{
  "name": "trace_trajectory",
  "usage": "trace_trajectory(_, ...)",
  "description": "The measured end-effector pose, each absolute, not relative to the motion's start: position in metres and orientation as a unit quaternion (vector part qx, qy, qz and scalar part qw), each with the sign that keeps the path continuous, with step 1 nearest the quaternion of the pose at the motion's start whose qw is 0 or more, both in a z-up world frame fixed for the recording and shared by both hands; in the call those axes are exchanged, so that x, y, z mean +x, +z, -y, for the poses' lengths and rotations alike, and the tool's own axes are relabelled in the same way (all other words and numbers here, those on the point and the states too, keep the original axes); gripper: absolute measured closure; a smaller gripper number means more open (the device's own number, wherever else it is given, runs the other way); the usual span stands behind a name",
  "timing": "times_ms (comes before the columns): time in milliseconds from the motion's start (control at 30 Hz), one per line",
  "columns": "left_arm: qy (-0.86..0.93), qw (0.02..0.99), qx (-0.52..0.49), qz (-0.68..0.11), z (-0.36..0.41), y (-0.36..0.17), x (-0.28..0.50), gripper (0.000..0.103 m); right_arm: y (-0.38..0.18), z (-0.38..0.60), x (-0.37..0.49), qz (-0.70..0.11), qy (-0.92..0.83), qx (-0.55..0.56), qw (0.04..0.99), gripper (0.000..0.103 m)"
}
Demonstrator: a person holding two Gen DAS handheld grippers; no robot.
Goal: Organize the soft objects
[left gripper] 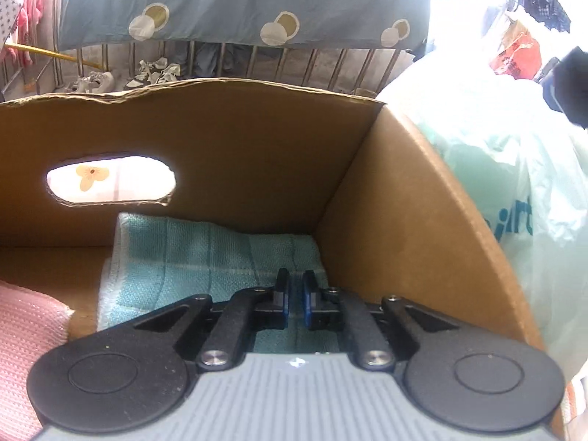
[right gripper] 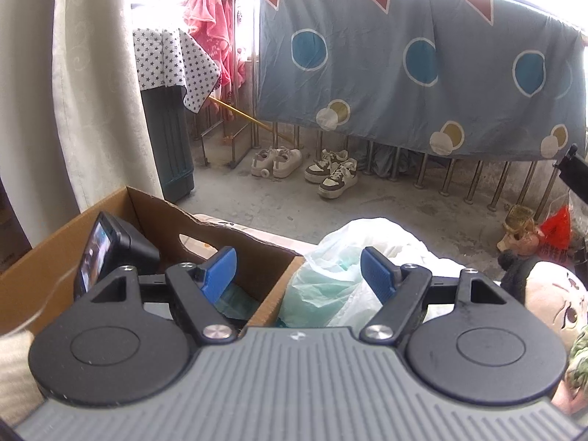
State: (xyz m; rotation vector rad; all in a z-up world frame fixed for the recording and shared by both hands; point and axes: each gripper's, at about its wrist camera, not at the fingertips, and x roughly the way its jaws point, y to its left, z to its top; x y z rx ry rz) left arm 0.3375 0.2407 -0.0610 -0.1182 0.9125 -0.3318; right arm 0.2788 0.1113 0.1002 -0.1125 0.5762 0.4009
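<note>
Reaching down into the cardboard box (left gripper: 228, 154), the left gripper (left gripper: 295, 296) had its blue-padded fingers drawn almost together, only a thin slit between them, with the folded teal towel (left gripper: 191, 257) lying directly beneath and ahead of the tips; whether any cloth was actually caught in that slit could not be told. The towel lay against the box's far right corner, on the floor of the box. A pink knitted cloth (left gripper: 25, 334) lay at the near left of the box, apart from the towel with bare cardboard between them. An oval handle hole (left gripper: 110, 180) was cut in the far wall.

Outside the box, the right gripper (right gripper: 298, 275) hung with its blue pads (right gripper: 376, 275) spread wide and nothing between them. It was above the box's right wall and a pale green plastic bag (right gripper: 330, 279) that sat just beside that wall (the same bag (left gripper: 514, 169) filled the right of the left wrist view). A plush doll (right gripper: 555, 308) lay at the right edge, near the bag.

Farther off, two pairs of shoes (right gripper: 305, 169) stood on the concrete floor below a railing draped with a blue dotted sheet (right gripper: 404, 66).
</note>
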Motion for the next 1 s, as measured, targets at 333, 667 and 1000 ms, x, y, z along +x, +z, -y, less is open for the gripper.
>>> trace_trajectory(333, -0.082, 0.897, -0.069, -0.428, -0.262, -0.033, 0.31, 0.072, 0.098, -0.109, 0.266, -0.281, 0.198, -0.034, 0.938, 0.029)
trace_trajectory(667, 0.013, 0.855, 0.056, -0.515, -0.332, -0.013, 0.241, 0.081, 0.093, -0.122, 0.245, -0.272, 0.222, -0.041, 0.936, 0.029)
trace_trajectory(1000, 0.034, 0.86, -0.002, -0.51, -0.357, -0.031, 0.246, 0.078, 0.088, -0.107, 0.232, -0.275, 0.213, -0.057, 0.936, 0.029)
